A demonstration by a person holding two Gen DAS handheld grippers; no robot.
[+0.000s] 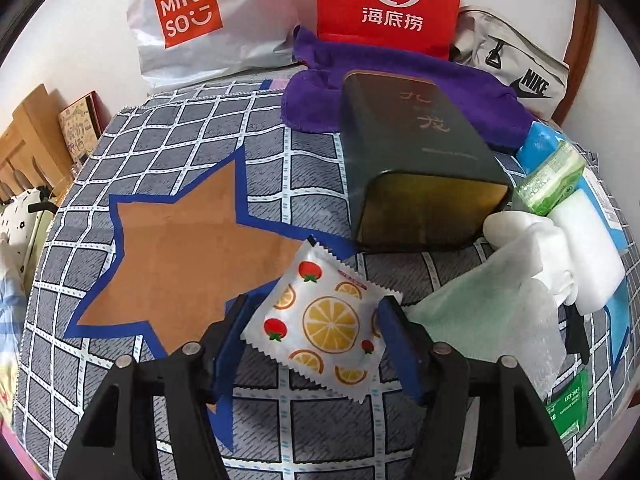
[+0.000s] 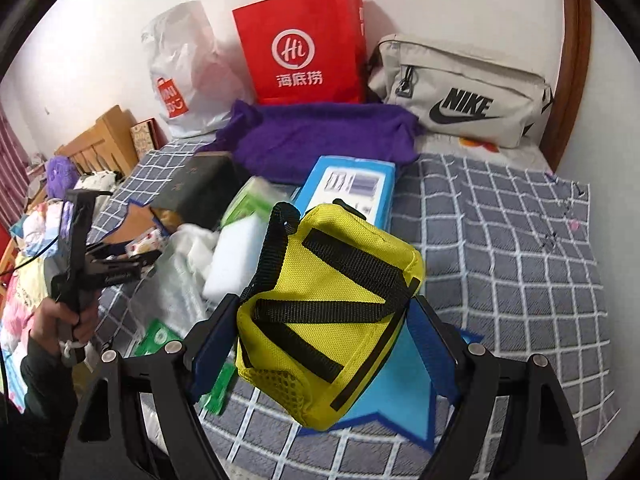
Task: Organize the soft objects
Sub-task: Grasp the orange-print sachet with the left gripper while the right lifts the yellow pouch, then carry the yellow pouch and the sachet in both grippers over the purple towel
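1. Landmark for everything here is the dark green tin (image 1: pixel 420 160), lying on its side on the grey checked cloth (image 1: pixel 168 140), open end toward the left wrist camera.
2. Only the left wrist view shows the brown star with a blue border (image 1: pixel 188 264) on the cloth, beside the tin's open end, and the tin's gold inside.
3. Only the right wrist view shows the yellow pouch (image 2: pixel 328 320) with black straps, nearer that camera than the tin, and a light blue star (image 2: pixel 400 404) under it.
4. That view also shows the person's hand (image 2: pixel 68 320) on the handle of the left gripper (image 2: pixel 136 258), which reaches toward the tin's open end.
5. Both views show the purple towel (image 1: pixel 400 76), red paper bag (image 1: pixel 390 4), white Miniso bag (image 1: pixel 200 20) and grey Nike pouch (image 1: pixel 516 68) behind the tin.
6. White wipes, a white sponge (image 1: pixel 592 256) and a green tissue pack (image 1: pixel 554 180) lie just beside the tin.
7. Left gripper (image 1: pixel 312 332): jaws about half apart, the fruit-print sachet (image 1: pixel 320 320) between them, just in front of the tin. Its right edge meets the right pad; a slim gap shows at the left pad, so no clamp is seen.
8. Right gripper (image 2: pixel 324 344): jaws wide, both blue pads pressed on the yellow pouch, which is clear of the cloth.
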